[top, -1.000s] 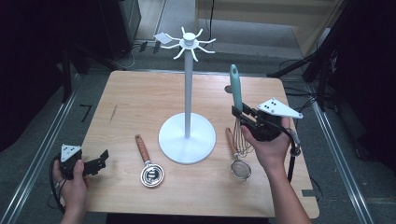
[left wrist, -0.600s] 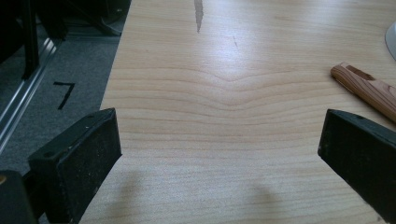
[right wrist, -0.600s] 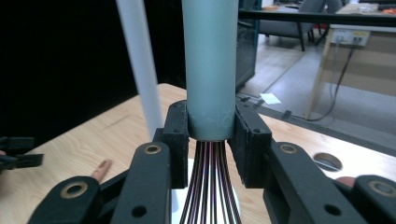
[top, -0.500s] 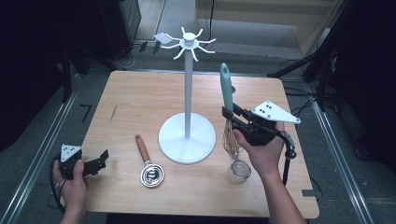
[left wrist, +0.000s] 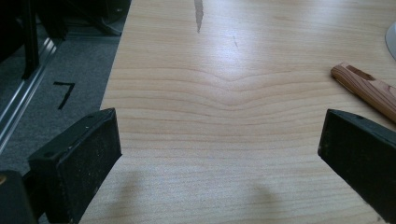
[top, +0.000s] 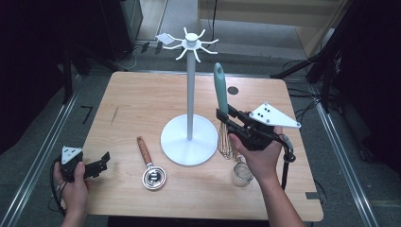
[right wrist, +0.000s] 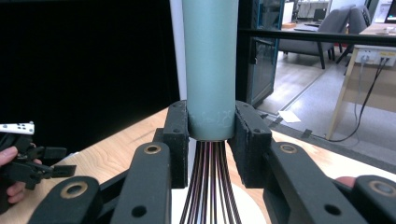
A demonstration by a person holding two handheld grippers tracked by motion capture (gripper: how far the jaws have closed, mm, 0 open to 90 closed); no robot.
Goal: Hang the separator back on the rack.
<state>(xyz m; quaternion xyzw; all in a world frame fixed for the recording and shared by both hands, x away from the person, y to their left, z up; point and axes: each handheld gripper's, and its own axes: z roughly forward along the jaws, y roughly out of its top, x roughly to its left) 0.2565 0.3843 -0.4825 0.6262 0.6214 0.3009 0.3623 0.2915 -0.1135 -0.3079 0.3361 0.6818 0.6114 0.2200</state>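
Legible writing: a black mark shaped like the figure 7 [left wrist: 65, 91] lies on the grey floor beside the left edge of the table [top: 142, 94]. No brand or label can be read on any utensil.

Change against the earlier pictures: the right gripper [top: 226, 118] has carried the whisk [top: 221, 97] leftward across the high view, from well right of the white hook stand [top: 190, 85] to just beside its pole — and the teal handle has gone from leaning to nearly upright. The left gripper [top: 100, 163], the wood-handled strainer [top: 149, 163] and the small mesh strainer [top: 241, 174] have not moved.

Right gripper: jaws clamped on the whisk at the lower end of its teal handle [right wrist: 210, 60], one pad on each side, partly closed around that width. The handle stands upward from the jaws; the wire loops [right wrist: 210, 182] hang below them, above the table beside the stand's round base [top: 189, 142]. Whether the wires touch the table cannot be told.

Left gripper: jaws wide apart, nothing between them. It rests in the hand at the near left corner of the table, with bare wood ahead and the wooden handle end [left wrist: 369, 88] of the strainer near the right-hand jaw, apart from it.
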